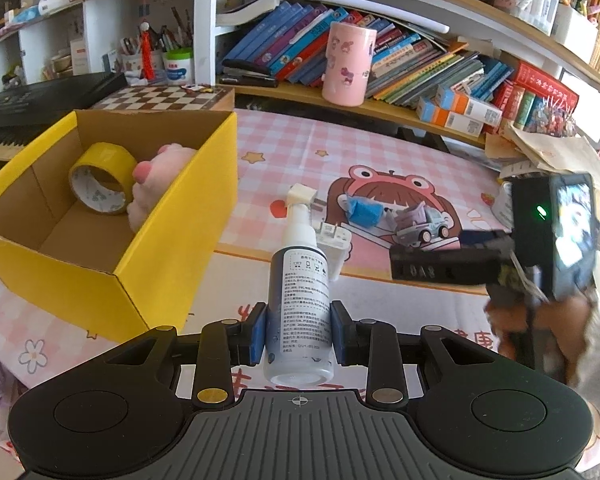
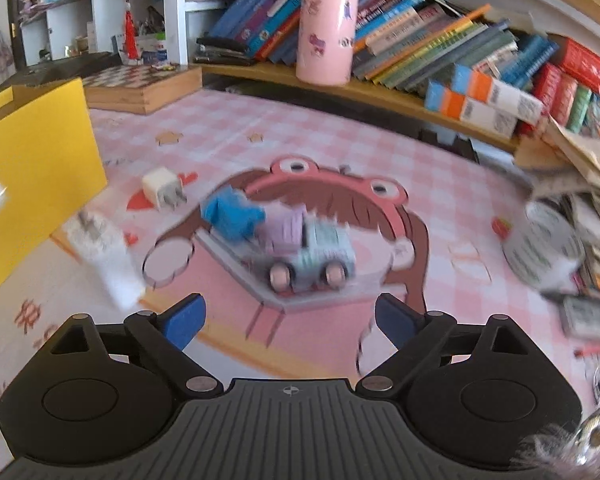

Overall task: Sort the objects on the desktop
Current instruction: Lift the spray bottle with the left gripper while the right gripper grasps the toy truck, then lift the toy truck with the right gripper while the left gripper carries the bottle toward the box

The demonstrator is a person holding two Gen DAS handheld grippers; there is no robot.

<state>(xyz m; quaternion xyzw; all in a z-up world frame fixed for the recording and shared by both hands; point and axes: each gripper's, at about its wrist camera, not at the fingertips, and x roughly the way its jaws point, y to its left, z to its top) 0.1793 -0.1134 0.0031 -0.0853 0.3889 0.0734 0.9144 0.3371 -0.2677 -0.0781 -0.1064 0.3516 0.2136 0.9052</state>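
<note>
Left claw (image 1: 298,330) clamped on spray bottle (image 1: 299,284), mid-body, bottle held above counter (image 1: 380,152) just right of yellow box (image 1: 112,280). Likely light, rigid plastic, smooth label, slippery; mid-body hold looks sound. Right claw (image 2: 288,320) apart, empty, facing toy car (image 2: 312,252): small, hard, rolls; grip sides. Beyond, inside yellow box: tape roll (image 1: 100,178), pink plush (image 1: 156,184).

- A child's study desk at home: pink checked cartoon desk mat (image 2: 308,136).
- Shelf of leaning children's books (image 1: 300,36), chessboard (image 1: 160,96), piano keyboard (image 1: 40,100).
</note>
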